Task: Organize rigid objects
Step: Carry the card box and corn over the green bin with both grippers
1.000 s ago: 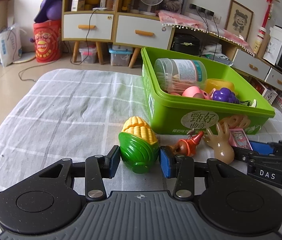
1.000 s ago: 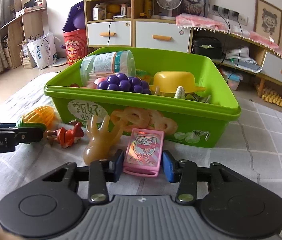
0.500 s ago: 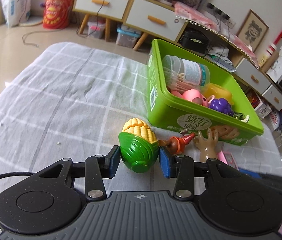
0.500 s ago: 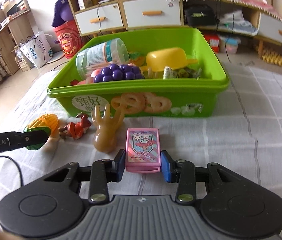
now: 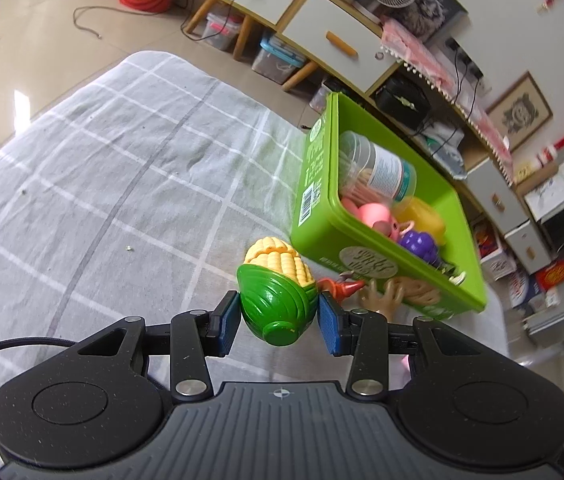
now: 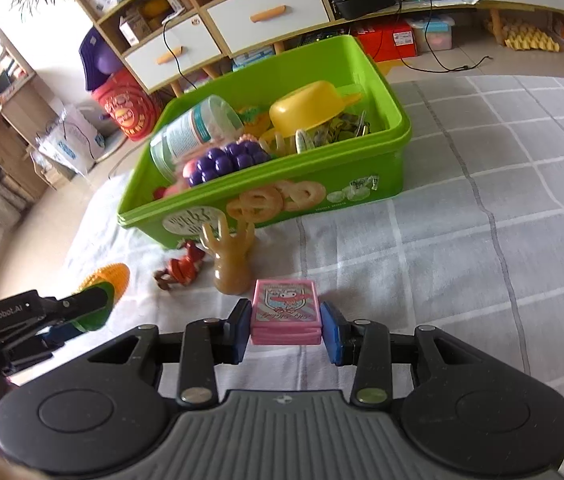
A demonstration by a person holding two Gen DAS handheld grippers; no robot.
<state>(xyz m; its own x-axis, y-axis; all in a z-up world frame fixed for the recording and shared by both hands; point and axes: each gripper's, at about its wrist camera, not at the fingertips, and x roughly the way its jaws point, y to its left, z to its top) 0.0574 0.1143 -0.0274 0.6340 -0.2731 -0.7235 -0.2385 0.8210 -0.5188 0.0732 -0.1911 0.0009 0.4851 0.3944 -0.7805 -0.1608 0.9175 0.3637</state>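
My left gripper (image 5: 278,322) is shut on a toy corn cob (image 5: 278,288) with a green husk and holds it above the checked cloth. My right gripper (image 6: 285,332) is shut on a pink card box (image 6: 285,312) and holds it lifted too. The green bin (image 6: 385,136) lies ahead of both, and in the left wrist view (image 5: 317,184) it holds a clear jar (image 5: 377,172), purple grapes (image 6: 226,158), a yellow bowl (image 6: 309,110) and other toys. The corn and left gripper also show in the right wrist view (image 6: 98,304).
A tan toy hand (image 6: 232,260) stands upright in front of the bin, with a small red toy figure (image 6: 182,270) beside it on the cloth. Drawers and shelves (image 6: 266,12) stand behind the table. The cloth's left edge (image 5: 42,104) drops to the floor.
Both grippers have risen and tilted downward with their objects, so the corn and the pink box are off the cloth. The bin now appears lower and farther in both views.
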